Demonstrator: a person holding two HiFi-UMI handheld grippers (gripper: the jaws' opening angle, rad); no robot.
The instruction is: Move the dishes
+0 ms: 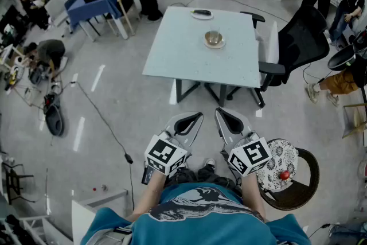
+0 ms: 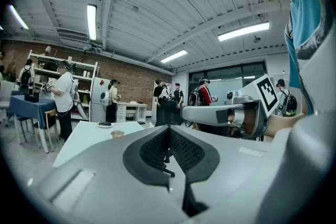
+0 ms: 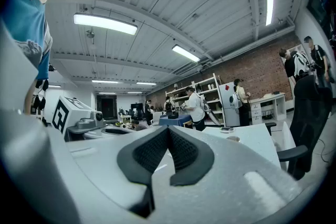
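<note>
The person holds the left grey tongs [image 1: 194, 119] and the right grey tongs [image 1: 223, 116] low in front of the tummy, side by side and near each other, both pointing forward and away. The left bare forearm [image 1: 150, 197] and the right bare forearm [image 1: 251, 195] stick out straight behind them. On each pair the black pads [image 2: 152, 148] are pressed tight together, with nothing held between them.

Nothing legible — only square markers on left gripper's cube [image 1: 165, 154], right gripper's cube [image 1: 250, 156].
</note>
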